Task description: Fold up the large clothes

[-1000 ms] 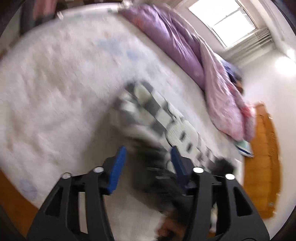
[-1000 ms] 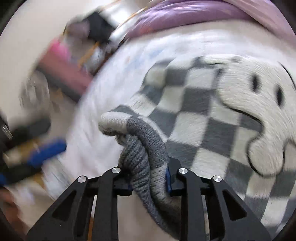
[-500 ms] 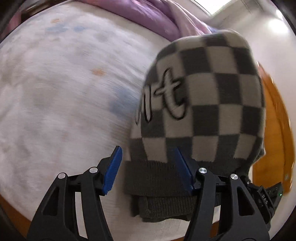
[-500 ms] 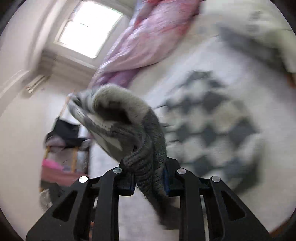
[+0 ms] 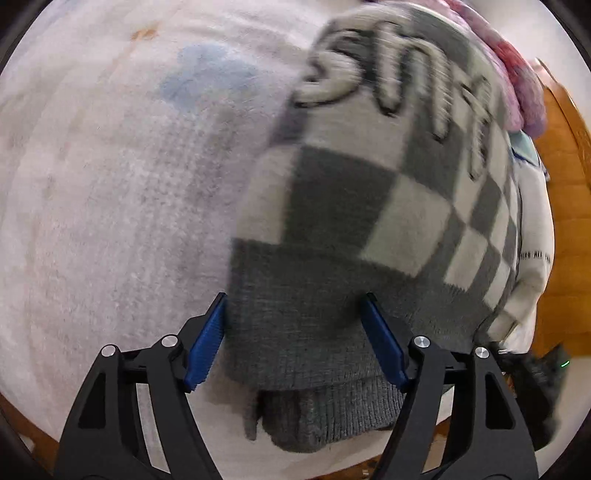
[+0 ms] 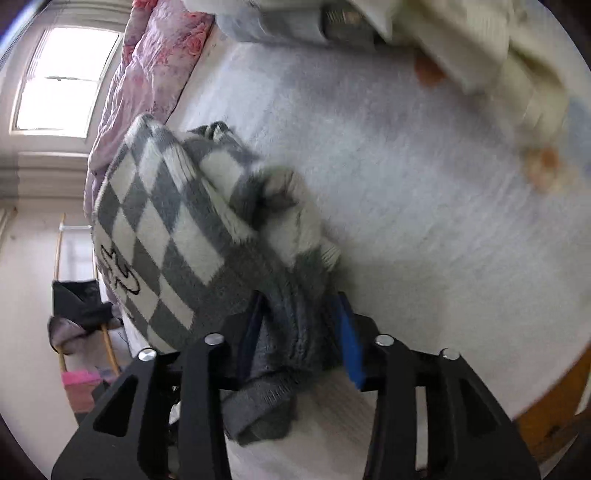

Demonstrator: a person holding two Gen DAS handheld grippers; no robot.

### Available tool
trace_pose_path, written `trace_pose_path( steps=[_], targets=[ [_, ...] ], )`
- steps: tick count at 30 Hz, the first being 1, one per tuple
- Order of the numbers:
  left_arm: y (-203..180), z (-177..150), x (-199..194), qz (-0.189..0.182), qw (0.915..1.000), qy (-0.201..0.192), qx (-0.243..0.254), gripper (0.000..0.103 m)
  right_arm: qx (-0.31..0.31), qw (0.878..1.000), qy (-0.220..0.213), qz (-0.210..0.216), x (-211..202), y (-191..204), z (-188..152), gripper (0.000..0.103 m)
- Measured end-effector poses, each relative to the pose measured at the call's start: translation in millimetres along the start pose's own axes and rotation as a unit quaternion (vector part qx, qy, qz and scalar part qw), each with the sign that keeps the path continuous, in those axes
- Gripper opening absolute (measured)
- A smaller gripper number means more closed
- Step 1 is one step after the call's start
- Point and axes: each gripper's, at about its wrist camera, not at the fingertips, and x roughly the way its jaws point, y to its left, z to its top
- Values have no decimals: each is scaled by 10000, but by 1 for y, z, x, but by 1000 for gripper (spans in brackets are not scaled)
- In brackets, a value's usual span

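Tool, left [image 5: 293, 334]: my blue pads stand wide apart, one on each side of the dark ribbed hem, with nothing pinched between them.
Tool, right [image 6: 301, 332]: my pads are clamped on a bunched grey fold of the same knit — the left pad is nearly buried in the cloth.
Sweater [image 5: 388, 206]: one, grey and cream checked, with cream looping letters outlined in black. It lies folded on the bed, the hem toward me in the left view, and in the right view [image 6: 173, 236] it is raised in a lump from my grip.
Bed [image 5: 110, 203]: one, under a pale fuzzy cover with faint blue and orange marks.
Quilt [image 6: 147, 70]: one, pink and lilac, heaped along the far side of the bed below the window [image 6: 62, 81].
Other clothes: a cream garment [image 5: 532, 236] just beyond the sweater; in the right view, a blurred cream and grey pile [image 6: 424, 33] at the top — how many pieces, I cannot tell.
Hard to make out: the lettering is smeared and unreadable; the sweater's sleeves are hidden in the folds; a dark thing with a green light [image 5: 546, 373] sits at the left view's right edge, cut off.
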Motion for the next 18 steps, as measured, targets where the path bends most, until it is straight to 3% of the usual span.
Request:
trace_pose_path(
  steps=[2,4,6,9,11,14,18],
  targets=[
    [-5,0,2,14,9999,65,97,73,-406,9985,-95,-348,-21,9,8,38],
    [-7,1,-4,51,9999,27,111,72,-1287,9899,-290,-524,-40,39,11,31],
    [-12,0,-16,-27,10000,-44,-17,72,-1944,9799,-260,-361,-38,73,17,16],
    [-13,9,-47,-29,9994,-356,-36,72,-2889,9569,-178,-237,-7,124,26,5],
    [-21,22,-60,-47,9985,-544,69,74,-3103,9498,214,-337,31,132,34,1],
    [-43,54,-61,397,9946,-784,547,74,-3310,9365,452,-1064,71,118,41,0],
    [-46,91,-33,332,9968,-538,493,76,-3034,9468,674,-830,78,86,63,0]
  ],
)
